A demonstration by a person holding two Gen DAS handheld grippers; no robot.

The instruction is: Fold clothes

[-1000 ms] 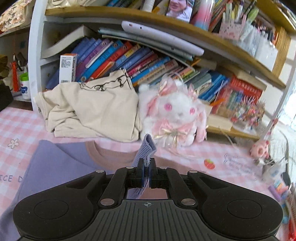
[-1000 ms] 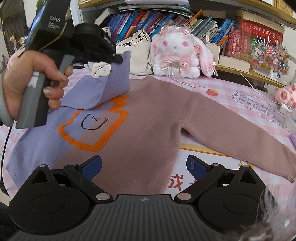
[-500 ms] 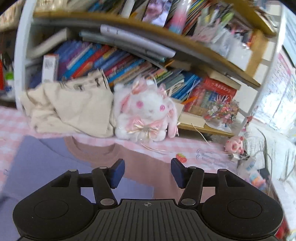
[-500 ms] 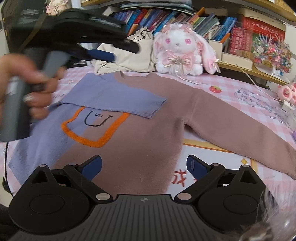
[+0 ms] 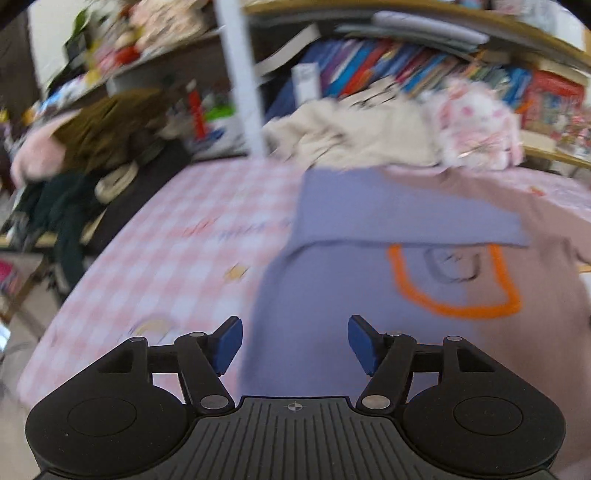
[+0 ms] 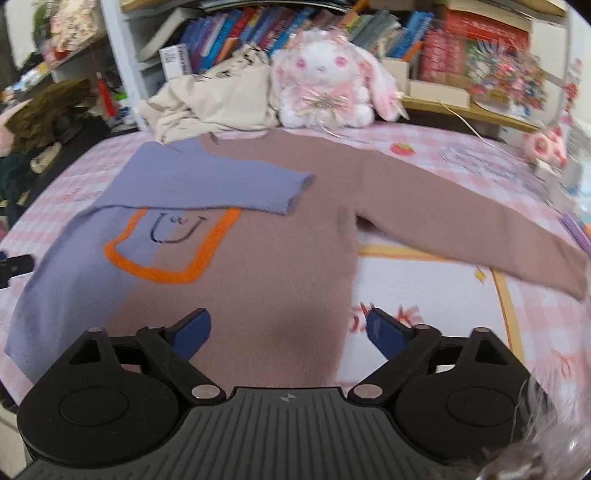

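Right wrist view shows the knitted sweater, half lilac and half dusty brown with an orange-outlined smiley patch [image 6: 258, 229], spread flat on the counter with a pink checked cloth [image 6: 443, 306]. Its lilac sleeve [image 6: 207, 184] lies folded across the chest, cuff ending just past the middle, so that side is already brought in. The brown sleeve [image 6: 461, 225] reaches out to the right, flat and unfolded, which by my reading makes it the next part to fold.

Low in this view, the right claw [image 6: 288, 328] hangs over the near hem of the brown half. Its jaws stand wide with nothing between them and have just been closing a little; the pads touch no cloth. It seems to wait there, ready for the hem or the brown sleeve.

In the blurred left wrist view, the left claw [image 5: 294, 341] sits over the near left edge of the lilac half. Its jaws have just been opening and stand moderately apart, empty, with the laid sleeve well beyond them.

At the far edge, a crumpled cream garment [image 6: 218, 103] and a white and pink plush rabbit [image 6: 332, 81] sit against the bookshelf [image 6: 424, 33], clear of the folding area.
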